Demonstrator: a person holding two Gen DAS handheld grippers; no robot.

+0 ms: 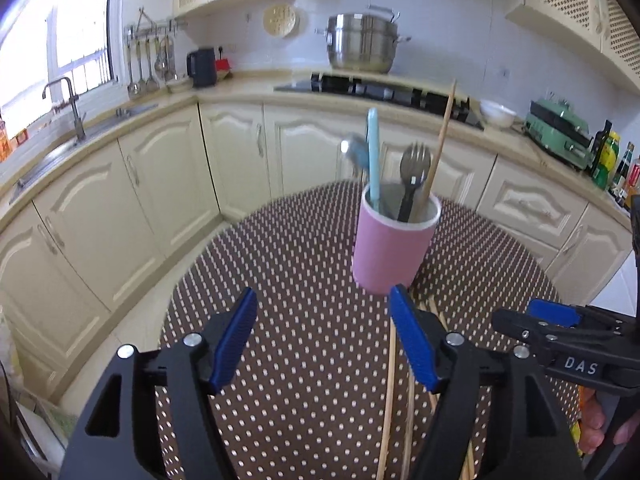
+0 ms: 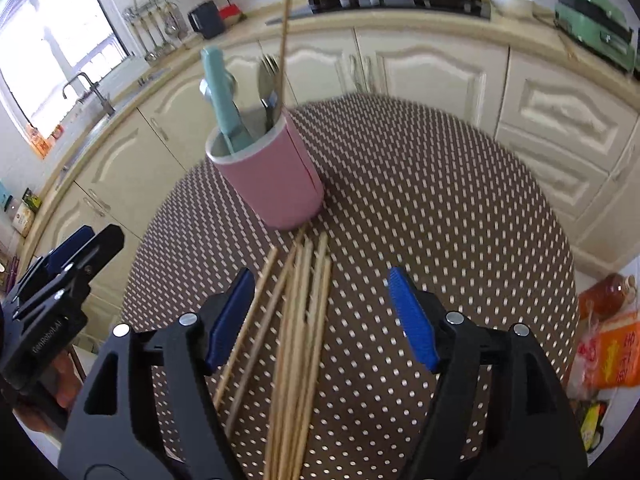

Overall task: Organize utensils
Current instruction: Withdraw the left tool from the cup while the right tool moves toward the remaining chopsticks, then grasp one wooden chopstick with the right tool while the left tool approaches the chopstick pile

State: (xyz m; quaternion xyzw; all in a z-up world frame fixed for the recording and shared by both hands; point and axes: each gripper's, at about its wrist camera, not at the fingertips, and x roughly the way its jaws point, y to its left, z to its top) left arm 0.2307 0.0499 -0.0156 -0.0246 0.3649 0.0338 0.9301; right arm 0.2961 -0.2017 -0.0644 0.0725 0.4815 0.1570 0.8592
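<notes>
A pink cup (image 1: 390,246) (image 2: 272,182) stands on the round polka-dot table (image 1: 288,264) (image 2: 440,208). It holds a light-blue handled utensil (image 1: 373,156) (image 2: 222,100), a dark fork (image 1: 414,172) (image 2: 269,84) and one wooden chopstick (image 1: 442,136) (image 2: 285,28). Several wooden chopsticks (image 2: 296,320) (image 1: 390,392) lie loose on the table in front of the cup. My left gripper (image 1: 324,308) is open over bare cloth, left of those chopsticks. My right gripper (image 2: 322,288) is open above the loose chopsticks, which lie under its left half; nothing is gripped.
Cream kitchen cabinets (image 1: 160,168) curve round behind the table, with a sink and tap (image 1: 70,104), a hob (image 1: 380,90) and a steel pot (image 1: 362,42) on the counter. Packets and a bottle (image 2: 608,320) sit right of the table. Each gripper shows at the edge of the other's view.
</notes>
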